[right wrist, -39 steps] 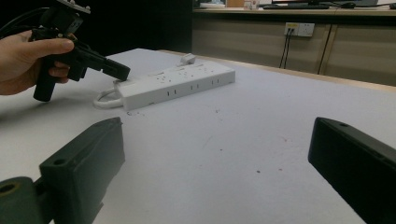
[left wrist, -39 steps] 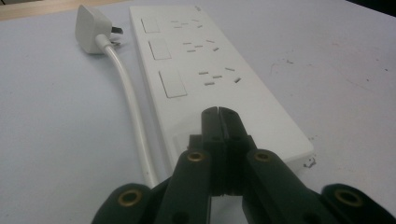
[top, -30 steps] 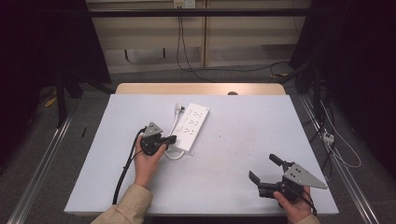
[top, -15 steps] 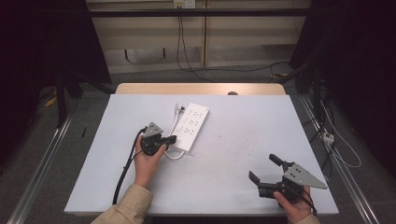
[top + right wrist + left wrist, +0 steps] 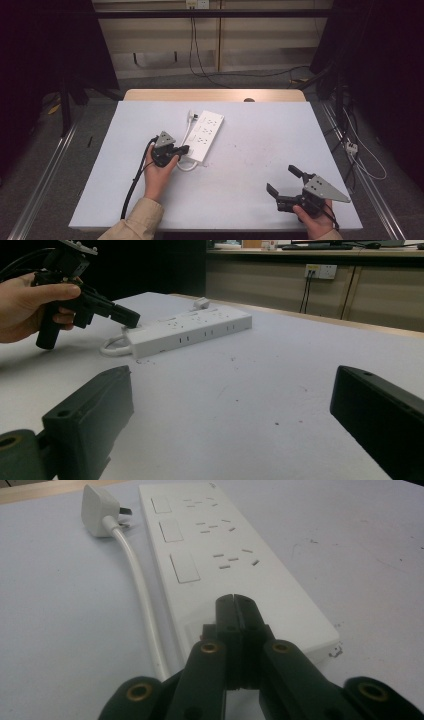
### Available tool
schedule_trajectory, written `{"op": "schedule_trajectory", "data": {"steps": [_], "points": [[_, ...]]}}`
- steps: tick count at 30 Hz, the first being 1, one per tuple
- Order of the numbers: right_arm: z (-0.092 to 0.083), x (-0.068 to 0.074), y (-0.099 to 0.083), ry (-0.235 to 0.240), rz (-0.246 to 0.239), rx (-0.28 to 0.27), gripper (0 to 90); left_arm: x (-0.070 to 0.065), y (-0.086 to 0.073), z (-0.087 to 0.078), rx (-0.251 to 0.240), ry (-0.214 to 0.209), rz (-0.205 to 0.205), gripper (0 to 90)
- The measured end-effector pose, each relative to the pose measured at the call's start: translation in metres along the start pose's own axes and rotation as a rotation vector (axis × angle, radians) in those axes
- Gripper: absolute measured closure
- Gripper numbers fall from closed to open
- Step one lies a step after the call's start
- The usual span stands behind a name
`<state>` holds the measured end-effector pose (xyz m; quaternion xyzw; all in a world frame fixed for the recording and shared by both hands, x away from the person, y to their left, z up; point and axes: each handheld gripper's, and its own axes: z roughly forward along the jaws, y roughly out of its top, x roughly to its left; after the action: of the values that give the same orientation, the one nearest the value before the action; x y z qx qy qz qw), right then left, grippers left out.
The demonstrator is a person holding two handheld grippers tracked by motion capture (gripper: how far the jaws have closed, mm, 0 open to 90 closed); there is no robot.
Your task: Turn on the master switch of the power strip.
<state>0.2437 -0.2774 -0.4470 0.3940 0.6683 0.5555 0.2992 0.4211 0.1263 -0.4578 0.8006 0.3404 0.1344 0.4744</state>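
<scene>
Nothing has shifted: my left gripper (image 5: 184,149), jaws pressed together on nothing, stays at the power strip (image 5: 205,135) mid-frame; right gripper (image 5: 284,181) waits wide open, lower right.

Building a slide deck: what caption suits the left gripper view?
Shut left tool poised over the near end of a white power strip, its plug and cord lying alongside.

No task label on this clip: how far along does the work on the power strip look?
Early. The left gripper, jaws shut, is at the near end of the power strip, seemingly over a switch. Its plug lies unplugged on the table. The right gripper waits open, apart.
</scene>
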Motion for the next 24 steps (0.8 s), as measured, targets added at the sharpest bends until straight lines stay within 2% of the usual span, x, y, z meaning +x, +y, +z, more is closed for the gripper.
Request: {"op": "schedule_trajectory", "data": {"steps": [12, 14, 20, 22, 24], "points": [[-0.0003, 0.0002, 0.0002, 0.000, 0.001, 0.000, 3.3, -0.0016, 0.0005, 0.0007, 0.004, 0.011, 0.013, 90.0], [-0.0001, 0.0004, 0.0002, 0.000, 0.001, 0.000, 3.3, -0.0028, 0.0013, 0.0006, 0.012, 0.020, 0.031, 90.0], [-0.0004, 0.0005, 0.0004, 0.000, 0.000, -0.001, 3.4, -0.0061, 0.0024, 0.0014, 0.022, 0.036, 0.039, 90.0], [-0.0005, 0.0004, 0.0003, -0.001, 0.000, 0.000, 3.3, -0.0055, 0.0020, 0.0011, 0.021, 0.032, 0.026, 90.0], [-0.0003, 0.0004, 0.0003, 0.000, -0.001, 0.000, 3.4, -0.0049, 0.0012, 0.0014, 0.013, 0.027, 0.034, 90.0]]}}
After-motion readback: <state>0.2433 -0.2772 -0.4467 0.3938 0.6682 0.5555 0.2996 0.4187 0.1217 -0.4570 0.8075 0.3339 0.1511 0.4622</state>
